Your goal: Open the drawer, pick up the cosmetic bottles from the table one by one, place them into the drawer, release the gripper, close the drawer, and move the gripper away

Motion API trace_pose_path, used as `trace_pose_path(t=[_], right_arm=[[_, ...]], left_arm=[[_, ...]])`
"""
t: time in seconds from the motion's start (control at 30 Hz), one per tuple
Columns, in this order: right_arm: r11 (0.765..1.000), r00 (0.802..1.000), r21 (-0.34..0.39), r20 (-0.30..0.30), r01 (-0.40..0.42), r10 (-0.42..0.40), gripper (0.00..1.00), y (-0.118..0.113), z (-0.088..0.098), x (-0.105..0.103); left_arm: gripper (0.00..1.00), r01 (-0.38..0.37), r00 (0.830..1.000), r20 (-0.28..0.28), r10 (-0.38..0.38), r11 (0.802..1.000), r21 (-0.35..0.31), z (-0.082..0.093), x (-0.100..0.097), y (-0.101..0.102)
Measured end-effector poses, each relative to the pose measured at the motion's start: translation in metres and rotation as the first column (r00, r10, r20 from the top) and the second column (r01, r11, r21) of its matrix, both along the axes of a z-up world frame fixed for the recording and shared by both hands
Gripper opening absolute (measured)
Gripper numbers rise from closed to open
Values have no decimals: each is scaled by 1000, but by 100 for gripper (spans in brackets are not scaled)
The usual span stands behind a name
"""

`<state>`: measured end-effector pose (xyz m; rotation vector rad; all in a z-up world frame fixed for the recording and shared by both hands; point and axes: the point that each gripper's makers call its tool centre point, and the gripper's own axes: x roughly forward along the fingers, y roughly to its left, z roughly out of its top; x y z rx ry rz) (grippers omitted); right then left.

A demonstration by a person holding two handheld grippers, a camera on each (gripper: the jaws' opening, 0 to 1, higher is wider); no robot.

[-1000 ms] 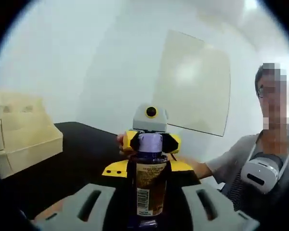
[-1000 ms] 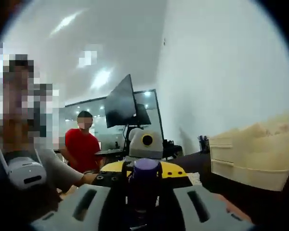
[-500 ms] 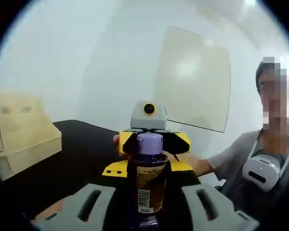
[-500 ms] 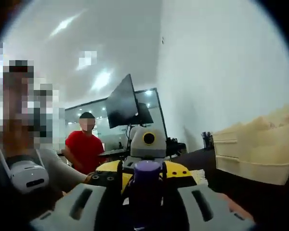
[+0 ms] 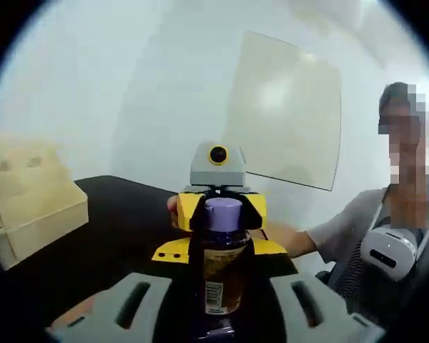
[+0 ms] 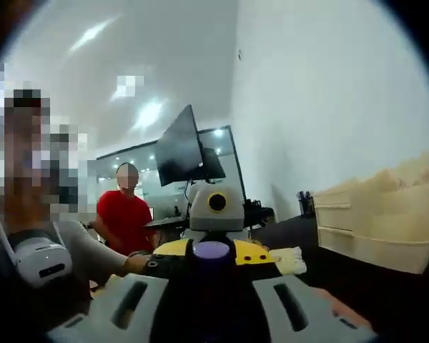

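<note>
Left hand-held gripper (image 5: 222, 314) clamps an upright purple-capped cosmetic bottle (image 5: 222, 268); right hand-held gripper (image 6: 211, 304) clamps another bottle (image 6: 211, 251). Cream drawer unit (image 6: 375, 229) sits on the black counter (image 5: 107, 229).

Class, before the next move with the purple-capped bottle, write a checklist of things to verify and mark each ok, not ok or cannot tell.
1. Bottle upright between the left tongs: ok.
2. Purple cap on: ok.
3. Right tongs also around the bottle: ok.
4. Which tongs actually clamp it: cannot tell.
5. Drawer unit open to receive it: cannot tell.
6. Black table between bottle and drawer unit free: ok.
</note>
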<state>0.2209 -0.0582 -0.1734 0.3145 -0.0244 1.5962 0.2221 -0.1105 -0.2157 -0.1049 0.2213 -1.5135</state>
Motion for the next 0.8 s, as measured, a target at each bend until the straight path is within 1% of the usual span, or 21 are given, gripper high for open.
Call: trace_pose_path(t=[0.1, 0.2, 0.23, 0.27, 0.3, 0.37, 0.43, 0.47, 0.53, 0.6, 0.63, 0.67, 0.73, 0.8], right_arm=[[1000, 1000, -1, 4, 8, -8, 17, 0, 1, 0], [999, 999, -10, 26, 48, -48, 17, -2, 1, 5], [998, 998, -18, 37, 56, -55, 17, -2, 0, 6], [998, 997, -22, 40, 66, -65, 17, -2, 0, 7], [997, 996, -20, 45, 74, -73, 17, -2, 0, 7], [996, 995, -16, 49, 86, -85, 17, -3, 1, 8], [994, 992, -8, 56, 111, -110, 17, -6, 4, 11], [992, 991, -1, 54, 125, -125, 17, -8, 6, 14], [985, 984, 11, 47, 171, -172, 17, -12, 9, 22], [979, 978, 17, 51, 202, -203, 17, -16, 10, 27], [974, 973, 17, 44, 225, -226, 17, -18, 11, 32], [971, 969, 24, 49, 239, -240, 17, -20, 12, 34], [962, 961, 30, 40, 271, -272, 17, -25, 14, 41], [955, 955, 29, 31, 294, -295, 17, -28, 14, 47]], left_arm=[[25, -5, 1000, 9, 5, 1000, -6, 1, 1, 0], [26, -37, 998, 45, 38, 999, -16, 2, 6, -1], [30, -60, 996, 69, 60, 998, -12, 2, 10, -1], [35, -71, 994, 79, 70, 997, 1, 1, 13, -1], [38, -73, 994, 85, 73, 997, 3, 0, 14, -1], [40, -80, 993, 89, 80, 997, 7, 0, 16, 1], [49, -102, 990, 104, 100, 995, 12, -2, 20, 3], [51, -111, 988, 113, 108, 994, 20, -4, 22, 5], [54, -131, 984, 122, 126, 991, 32, -8, 26, 9], [58, -159, 978, 141, 151, 986, 44, -12, 31, 14], [60, -173, 975, 152, 164, 984, 46, -13, 33, 18], [61, -185, 972, 154, 176, 982, 45, -14, 35, 21], [64, -205, 968, 157, 197, 978, 39, -14, 40, 27], [65, -245, 956, 170, 238, 969, 19, -12, 48, 37]])
